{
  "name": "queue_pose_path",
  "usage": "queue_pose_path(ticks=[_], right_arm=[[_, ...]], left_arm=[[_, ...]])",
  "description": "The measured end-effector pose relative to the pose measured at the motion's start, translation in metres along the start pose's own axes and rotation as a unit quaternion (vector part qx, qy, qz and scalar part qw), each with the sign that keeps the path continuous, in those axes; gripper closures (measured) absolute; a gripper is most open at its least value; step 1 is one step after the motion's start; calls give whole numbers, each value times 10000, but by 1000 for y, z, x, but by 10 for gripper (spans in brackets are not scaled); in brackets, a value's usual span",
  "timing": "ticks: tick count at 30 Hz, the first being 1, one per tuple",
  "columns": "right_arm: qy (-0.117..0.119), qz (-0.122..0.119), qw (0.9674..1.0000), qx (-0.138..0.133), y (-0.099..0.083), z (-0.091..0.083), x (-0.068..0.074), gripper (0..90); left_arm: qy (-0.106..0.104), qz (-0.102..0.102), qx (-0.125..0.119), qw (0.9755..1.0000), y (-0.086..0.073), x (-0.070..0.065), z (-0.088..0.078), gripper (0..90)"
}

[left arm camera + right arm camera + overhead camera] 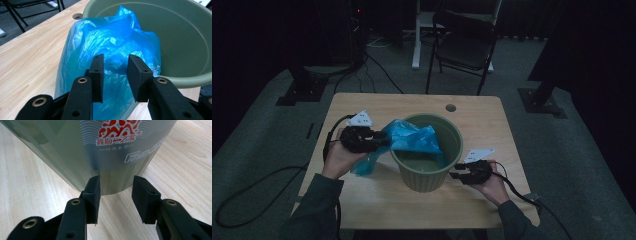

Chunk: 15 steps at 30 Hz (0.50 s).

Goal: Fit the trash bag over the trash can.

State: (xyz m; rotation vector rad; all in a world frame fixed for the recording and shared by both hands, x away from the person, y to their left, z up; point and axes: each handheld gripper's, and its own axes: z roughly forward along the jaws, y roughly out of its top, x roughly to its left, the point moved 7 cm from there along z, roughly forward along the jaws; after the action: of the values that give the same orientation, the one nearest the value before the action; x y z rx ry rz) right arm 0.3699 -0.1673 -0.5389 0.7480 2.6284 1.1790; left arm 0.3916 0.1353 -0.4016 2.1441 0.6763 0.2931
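Plastic of our blue bag [110,50] drapes over the green bin's [452,131] left rim, bulging between our left gripper's [115,75] parted jaws, which aren't pinching it. Our right gripper [116,200] stands released beside the bin's base, mid-table [377,200].

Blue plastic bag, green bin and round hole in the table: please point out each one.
blue plastic bag [110,47]: left gripper view, its crumpled middle.
green bin [427,177]: high view, its outer wall.
round hole [451,107]: high view, its centre, near the table's far edge.

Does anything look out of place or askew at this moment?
Yes: the crumpled blue plastic bag is not fitted in the round green plastic bin. It drapes over the bin's left rim, bunched up, part trailing onto the wooden table.
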Motion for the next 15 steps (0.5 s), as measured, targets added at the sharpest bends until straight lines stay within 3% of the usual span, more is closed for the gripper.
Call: queue_pose_path(ticks=[2, 7, 10, 11, 15], right_arm=[[-2, 6, 10000, -2, 0, 0, 0, 582], [-41, -24, 10000, 26, -1, 0, 0, 582], [-38, -26, 10000, 25, -1, 0, 0, 582], [-43, -41, 10000, 37, -1, 0, 0, 582], [-49, -56, 10000, 43, -1, 0, 0, 582]], left_arm=[[-4, 21, -40, 10000, 2, 0, 0, 684], [15, 99, -205, 9997, 8, -1, -7, 813], [15, 99, -205, 9997, 8, -1, -7, 816], [132, 18, -197, 9997, 12, 6, -10, 751], [99, -109, -155, 9998, 11, 10, -7, 657]])
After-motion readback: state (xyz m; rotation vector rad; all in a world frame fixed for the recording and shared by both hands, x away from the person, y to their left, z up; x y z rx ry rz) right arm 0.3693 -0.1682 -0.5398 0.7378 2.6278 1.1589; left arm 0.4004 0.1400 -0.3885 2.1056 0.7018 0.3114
